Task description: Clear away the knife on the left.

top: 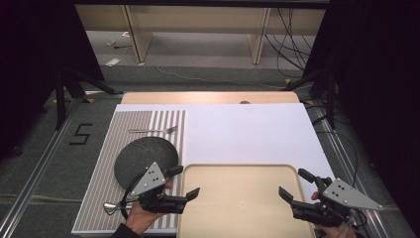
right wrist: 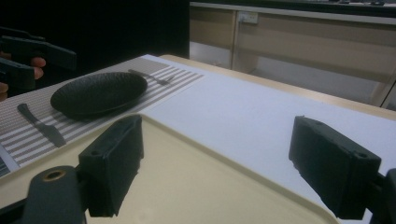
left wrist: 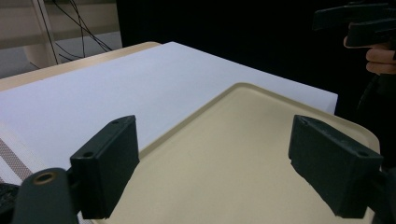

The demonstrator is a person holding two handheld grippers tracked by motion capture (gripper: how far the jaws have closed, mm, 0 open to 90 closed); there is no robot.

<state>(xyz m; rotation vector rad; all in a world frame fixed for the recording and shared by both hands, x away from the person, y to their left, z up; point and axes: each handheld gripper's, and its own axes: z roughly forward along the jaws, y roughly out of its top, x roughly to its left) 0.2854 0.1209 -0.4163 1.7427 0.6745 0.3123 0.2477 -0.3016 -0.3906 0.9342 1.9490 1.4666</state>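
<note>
High view shows the tray (top: 242, 198) lying at the bench's near edge, with the left claw (top: 187, 183) at its left rim and the right claw (top: 292, 186) at its right rim. Both have their jaws apart and hold nothing, seemingly flanking it for a two-sided lift. The plate (top: 146, 156), fork (top: 153, 130) and knife (right wrist: 42, 125) rest on the striped mat (top: 99, 198) by the left edge.

The plate (top: 146, 161) lies just left of the tray (top: 237, 198). The fork (top: 153, 130) lies behind the plate, the knife (right wrist: 42, 125) before it.
</note>
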